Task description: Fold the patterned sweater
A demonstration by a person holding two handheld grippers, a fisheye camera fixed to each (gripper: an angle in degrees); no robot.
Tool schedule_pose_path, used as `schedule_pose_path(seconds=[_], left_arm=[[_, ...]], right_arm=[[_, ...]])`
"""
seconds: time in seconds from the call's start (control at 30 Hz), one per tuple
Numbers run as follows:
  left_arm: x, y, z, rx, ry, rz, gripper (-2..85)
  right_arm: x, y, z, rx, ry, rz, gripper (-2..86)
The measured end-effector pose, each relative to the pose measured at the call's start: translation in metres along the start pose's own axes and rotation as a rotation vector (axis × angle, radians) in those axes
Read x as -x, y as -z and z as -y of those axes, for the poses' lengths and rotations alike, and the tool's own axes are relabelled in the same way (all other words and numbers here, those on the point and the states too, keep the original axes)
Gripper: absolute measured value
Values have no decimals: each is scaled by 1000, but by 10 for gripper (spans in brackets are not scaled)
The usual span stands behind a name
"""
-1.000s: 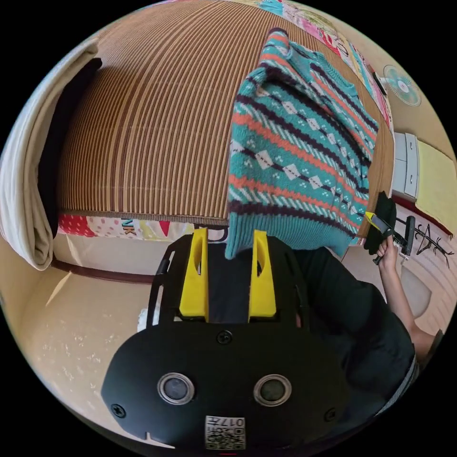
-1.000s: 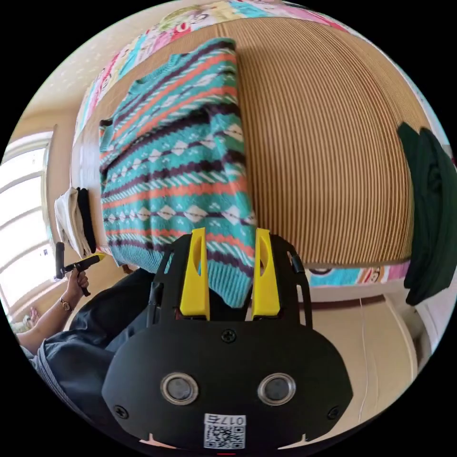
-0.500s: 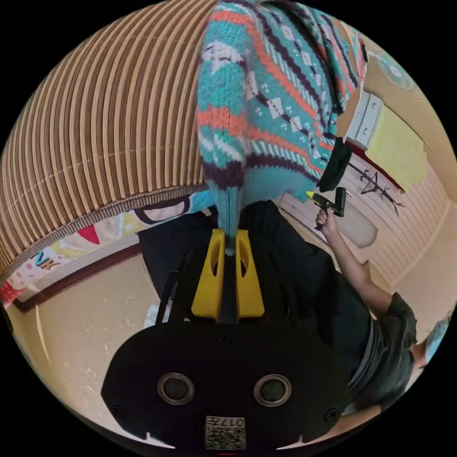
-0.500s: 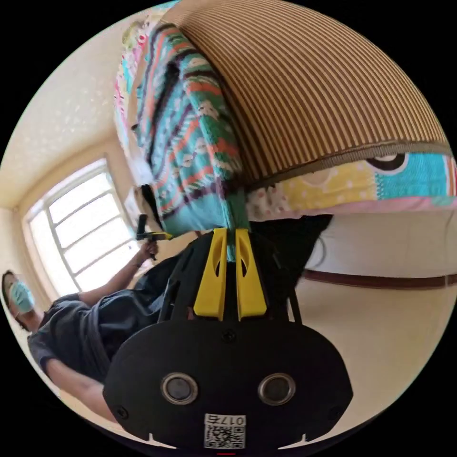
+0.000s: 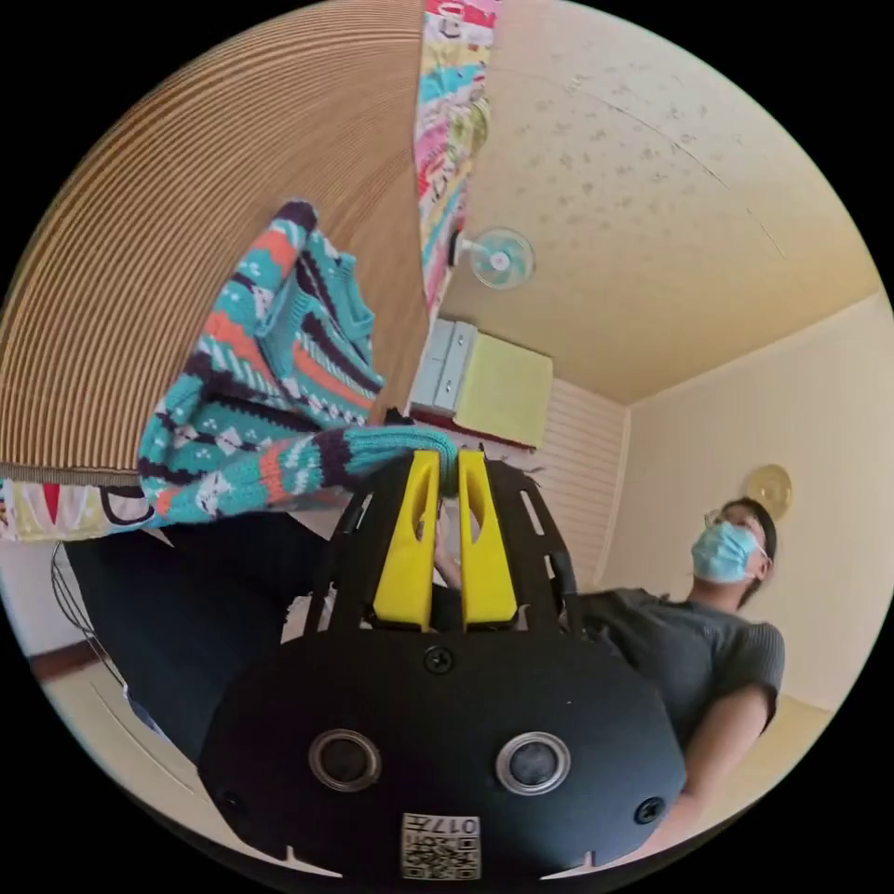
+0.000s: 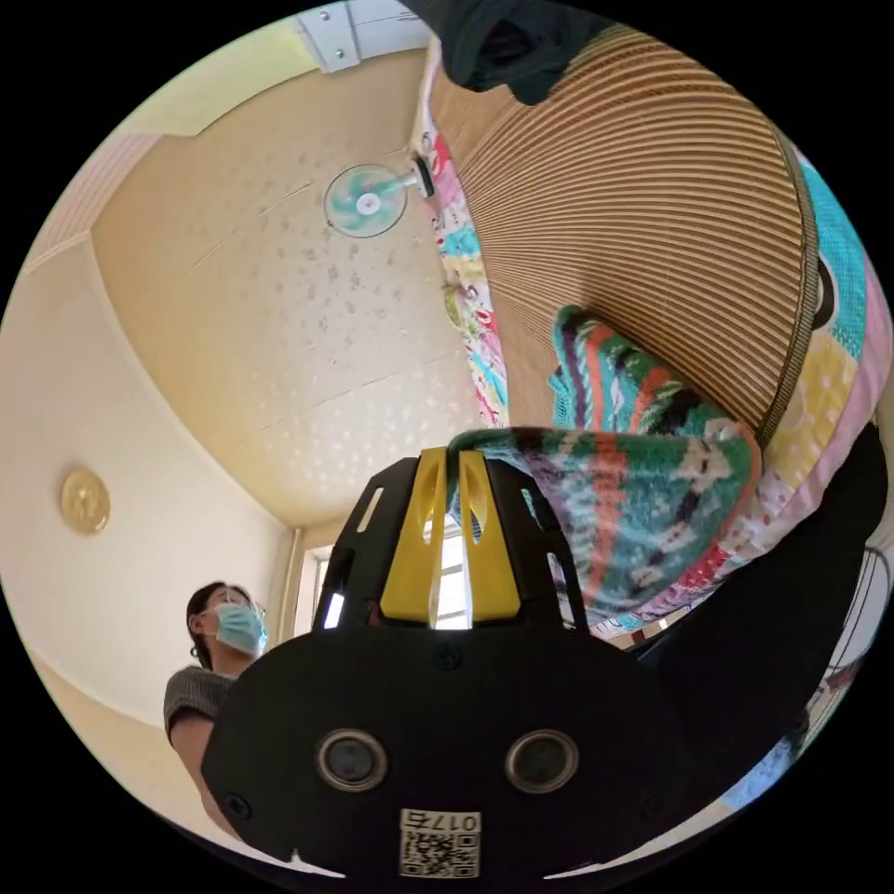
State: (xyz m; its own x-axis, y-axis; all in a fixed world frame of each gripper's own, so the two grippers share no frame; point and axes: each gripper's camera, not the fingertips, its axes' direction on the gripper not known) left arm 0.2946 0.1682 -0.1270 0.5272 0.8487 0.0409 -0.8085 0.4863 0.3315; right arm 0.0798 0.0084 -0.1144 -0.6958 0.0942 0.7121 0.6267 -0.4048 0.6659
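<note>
Left claw [image 5: 447,466] pinched nearly closed on the hem of the patterned sweater [image 5: 261,410]; right claw [image 6: 456,464] likewise clamped on the knit edge [image 6: 643,475]. Sweater is lifted at the hem, bunched and draping back onto the striped mat [image 5: 158,251] over the bed. Person [image 5: 689,643] stands behind. Probably a hem corner in each claw, view is distorted.

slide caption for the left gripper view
Left gripper shut on the sweater hem, lifting it off the striped mat.
</note>
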Motion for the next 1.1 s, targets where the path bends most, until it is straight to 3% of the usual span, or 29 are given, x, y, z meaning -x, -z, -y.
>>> schedule_pose_path(seconds=[0.1, 0.27, 0.43, 0.57, 0.67, 0.77, 0.87, 0.97, 1.03, 1.1], left_arm=[[6, -8, 42, -191, 80, 35, 34], [-1, -27, 141, -327, 164, 79, 32], [31, -48, 200, -324, 298, 187, 42], [22, -46, 207, -248, 137, 268, 69], [-5, -28, 168, -253, -67, 485, 85], [12, -18, 123, -192, -71, 655, 130], [58, -23, 92, -68, -31, 649, 162], [103, -42, 76, 58, 11, 625, 163], [127, -53, 72, 91, 44, 527, 154], [144, -46, 70, 30, 139, 461, 140]], right_arm=[[-1, -60, 60, -26, -28, 3, 22], [12, -146, 154, -23, -18, -283, 23], [-21, -200, 219, 98, -13, -511, 33], [-9, -221, 231, 204, 114, -674, 51], [20, -237, 214, 273, 265, -805, 88], [46, -255, 175, 278, 397, -1010, 113], [36, -296, 129, 428, 429, -1028, 124], [-4, -360, 74, 717, 395, -996, 140], [-38, -418, 25, 940, 366, -988, 158], [-59, -458, -7, 1042, 333, -993, 181]])
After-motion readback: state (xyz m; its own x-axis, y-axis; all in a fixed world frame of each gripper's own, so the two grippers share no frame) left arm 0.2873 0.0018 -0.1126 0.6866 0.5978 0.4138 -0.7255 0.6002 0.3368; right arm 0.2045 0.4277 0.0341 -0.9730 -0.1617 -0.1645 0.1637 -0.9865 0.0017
